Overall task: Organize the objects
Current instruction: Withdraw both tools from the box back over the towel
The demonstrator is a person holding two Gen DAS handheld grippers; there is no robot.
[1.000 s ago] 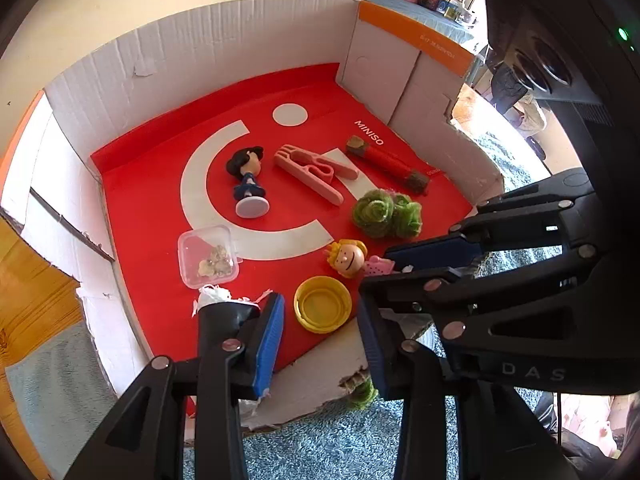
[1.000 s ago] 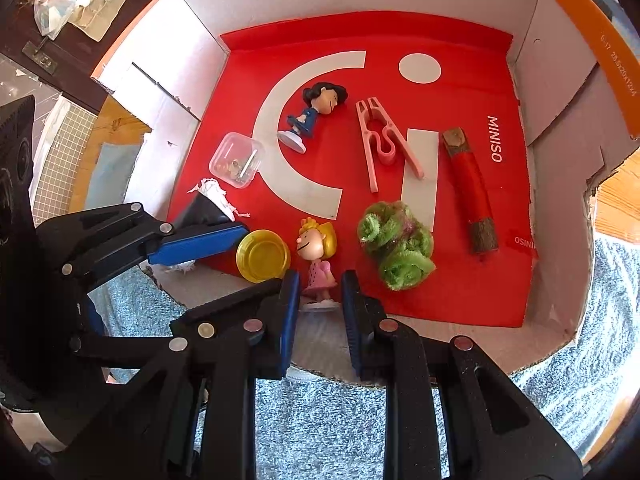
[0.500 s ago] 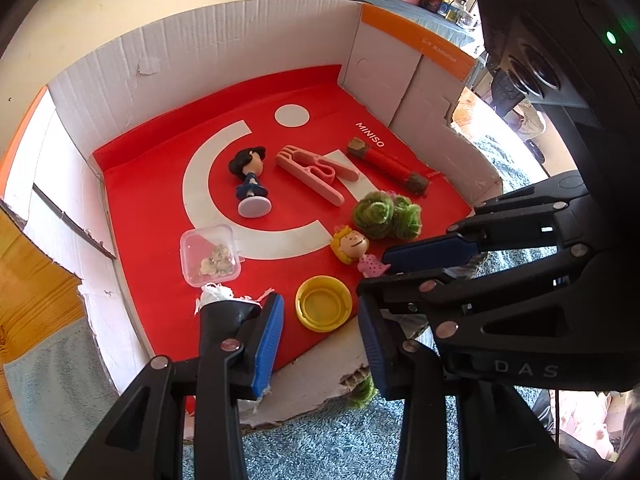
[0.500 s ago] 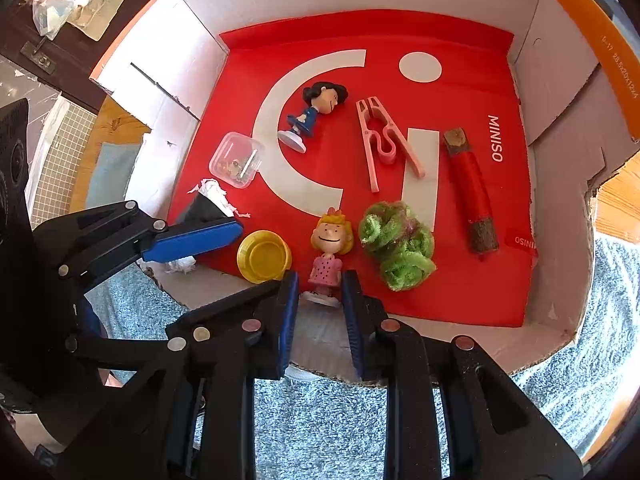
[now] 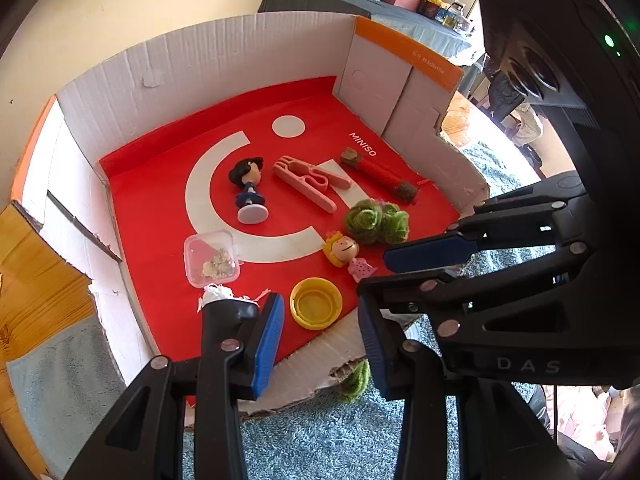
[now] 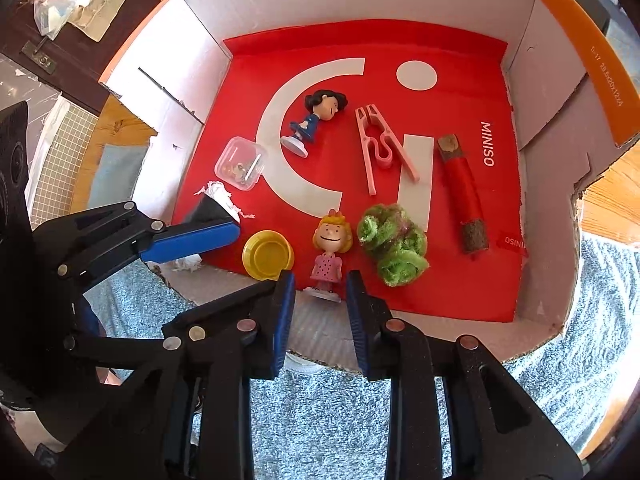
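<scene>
- While I hold both grippers over the cardboard box with red liner (image 6: 460,296), the right gripper (image 6: 320,300) has just been opening; its jaws stand slightly apart, clear of the upright blonde pink-dress figurine (image 6: 329,254) between the tips.
- Left gripper (image 5: 320,332): jaws partly open, empty, above the yellow plastic lid (image 5: 316,303).
- Right view alone shows the figurine's base on the liner's near edge.
</scene>
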